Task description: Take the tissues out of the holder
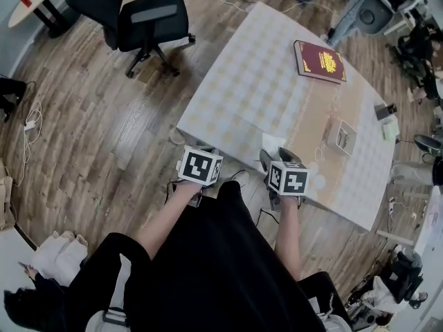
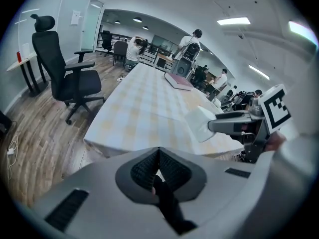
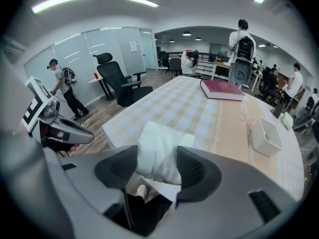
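At the near edge of the bench point(image 1: 249, 81), seen from overhead, the tissues point(image 1: 273, 144) are well apart from the holder point(image 1: 344, 137).

Left gripper point(image 2: 158, 157) view: jaws clenched, empty.

Right gripper point(image 3: 157, 156) view: jaws grasping the soft, light wad across its middle, seemingly squashing it; it would tear easily.

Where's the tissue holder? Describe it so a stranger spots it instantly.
Find the table with the pale checked cloth and the beige strip running along it. The holder is the small white box at that strip's edge, well apart from the dark red book, and the table's only box.
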Demonstrator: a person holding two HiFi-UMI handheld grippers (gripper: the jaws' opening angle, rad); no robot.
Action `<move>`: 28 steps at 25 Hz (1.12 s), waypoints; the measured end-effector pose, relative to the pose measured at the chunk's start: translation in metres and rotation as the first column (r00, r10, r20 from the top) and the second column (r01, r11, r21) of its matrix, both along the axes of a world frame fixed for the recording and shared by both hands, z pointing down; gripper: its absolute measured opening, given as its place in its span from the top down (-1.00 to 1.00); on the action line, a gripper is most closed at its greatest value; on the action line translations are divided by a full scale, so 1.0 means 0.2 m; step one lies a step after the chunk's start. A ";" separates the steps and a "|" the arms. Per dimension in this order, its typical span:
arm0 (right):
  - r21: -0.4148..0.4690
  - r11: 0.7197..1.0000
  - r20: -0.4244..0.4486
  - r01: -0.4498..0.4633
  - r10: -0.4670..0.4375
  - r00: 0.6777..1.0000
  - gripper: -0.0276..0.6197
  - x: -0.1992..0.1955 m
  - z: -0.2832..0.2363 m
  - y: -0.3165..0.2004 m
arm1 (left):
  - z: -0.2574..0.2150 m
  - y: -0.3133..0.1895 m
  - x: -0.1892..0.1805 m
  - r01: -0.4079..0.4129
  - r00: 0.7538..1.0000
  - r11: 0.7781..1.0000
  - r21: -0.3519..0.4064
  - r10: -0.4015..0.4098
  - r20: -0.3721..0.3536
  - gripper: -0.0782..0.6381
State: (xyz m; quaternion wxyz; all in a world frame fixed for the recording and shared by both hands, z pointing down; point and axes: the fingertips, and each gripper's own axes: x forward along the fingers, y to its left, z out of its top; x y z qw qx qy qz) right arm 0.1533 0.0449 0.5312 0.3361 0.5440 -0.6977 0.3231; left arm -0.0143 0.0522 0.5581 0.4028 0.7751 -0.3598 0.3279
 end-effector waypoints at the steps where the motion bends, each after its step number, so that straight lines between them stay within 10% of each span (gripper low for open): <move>1: -0.004 1.000 0.001 0.015 -0.015 1.000 0.11 -0.05 0.01 0.00 | 0.01 0.01 -0.03 0.007 1.000 1.000 -0.004 -0.007 -0.002 0.78; 28: -0.016 0.968 0.061 0.251 -0.250 0.966 0.11 -0.48 0.06 -0.17 | 0.02 0.03 -0.34 0.228 0.973 0.974 -0.004 -0.228 0.022 0.78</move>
